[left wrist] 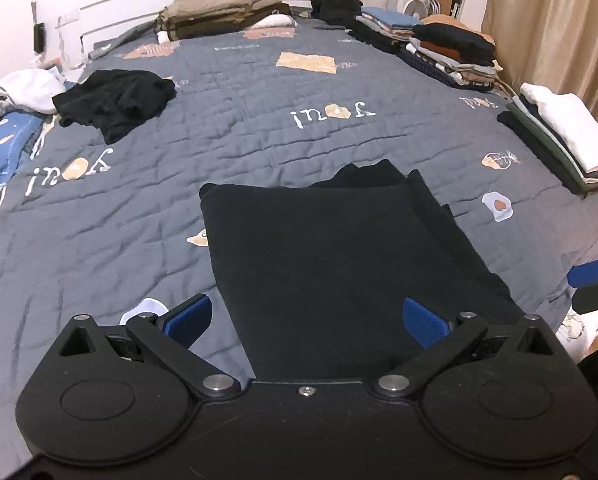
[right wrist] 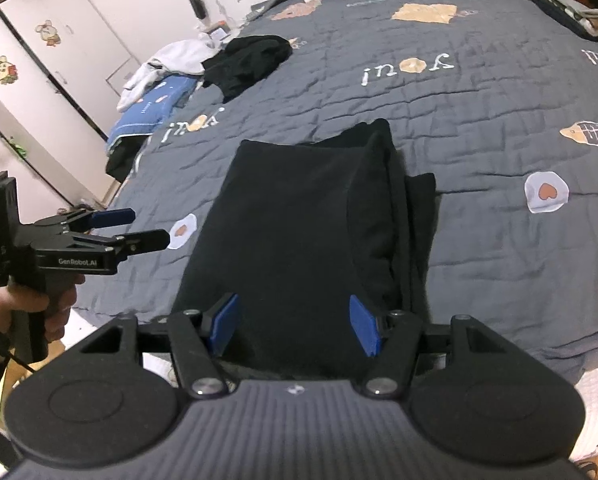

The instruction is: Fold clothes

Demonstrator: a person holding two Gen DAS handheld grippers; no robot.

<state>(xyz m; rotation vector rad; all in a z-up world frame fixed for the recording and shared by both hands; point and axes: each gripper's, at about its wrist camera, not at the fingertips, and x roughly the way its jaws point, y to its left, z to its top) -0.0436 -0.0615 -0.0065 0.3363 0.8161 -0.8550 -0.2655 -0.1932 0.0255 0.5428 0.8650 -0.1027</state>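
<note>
Your left gripper [left wrist: 305, 318] is open wide, jaws empty, hovering over the near edge of the folded black garment [left wrist: 327, 264]; one blue pad [left wrist: 189, 318] sits off the cloth's left side over the grey quilt [left wrist: 227, 128], the other over the cloth. From the right wrist cam you see that same gripper side-on at far left [right wrist: 139, 226], fingers apart, w/ your hand [right wrist: 39, 308] around the grip.

Your right gripper [right wrist: 295, 326] is also open, roughly halfway, nothing pinched; both pads hang above the near end of the black garment [right wrist: 299, 216], no contact that can be made out. Its blue tip pokes in at the right edge of the left cam [left wrist: 593, 274].

Garment lies flat in the near-centre of the bed, long axis running near to far, w/ extra layers sticking out along its right side and far end.

Elsewhere on the bed: crumpled black clothing [left wrist: 115, 100] far left, w/ a white garment [left wrist: 23, 92] just beside it; khaki stack [left wrist: 223, 14] at the far end by the headboard; folded stacks [left wrist: 451, 54] along the far right; another stack topped w/ white [left wrist: 567, 136] on the right edge.
</note>
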